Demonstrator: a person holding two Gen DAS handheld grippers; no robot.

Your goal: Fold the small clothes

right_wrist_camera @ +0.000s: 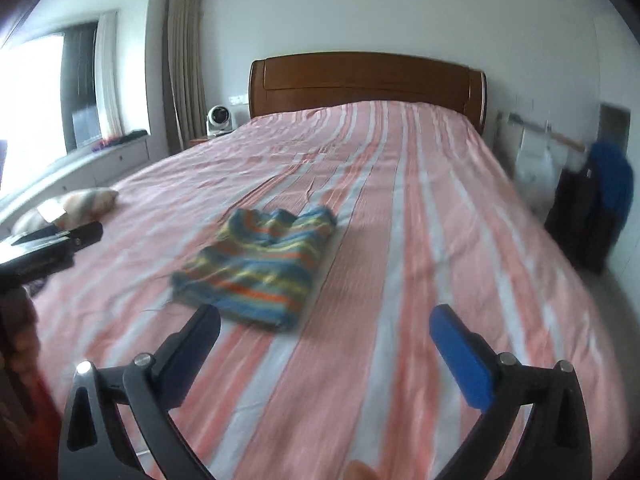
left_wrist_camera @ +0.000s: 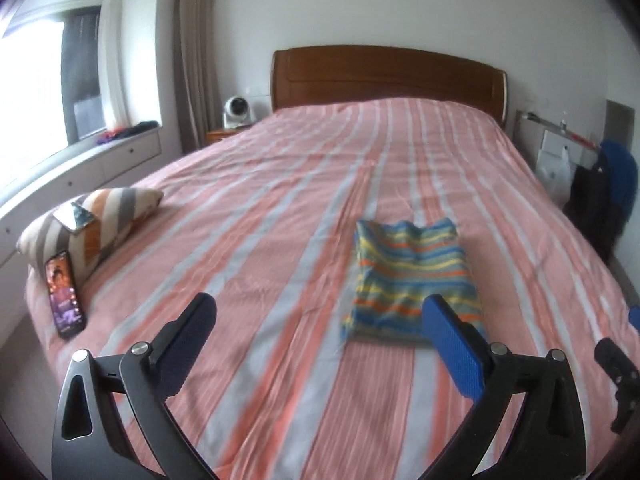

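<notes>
The folded striped garment (left_wrist_camera: 412, 276) lies on the bed (left_wrist_camera: 280, 208), just beyond the left gripper (left_wrist_camera: 320, 320), whose blue finger (left_wrist_camera: 452, 344) overlaps its near right corner in view; whether they touch cannot be told. From the right wrist view, the garment sits ahead and to the left of the right gripper (right_wrist_camera: 326, 332), apart from both fingers. Both grippers hold their fingers spread wide with nothing between them. The garment is a compact rectangle of blue, yellow, green and orange stripes, its far edge rumpled. A pillow (left_wrist_camera: 92, 224) and phone (left_wrist_camera: 66, 294) rest near the bed's left edge.
</notes>
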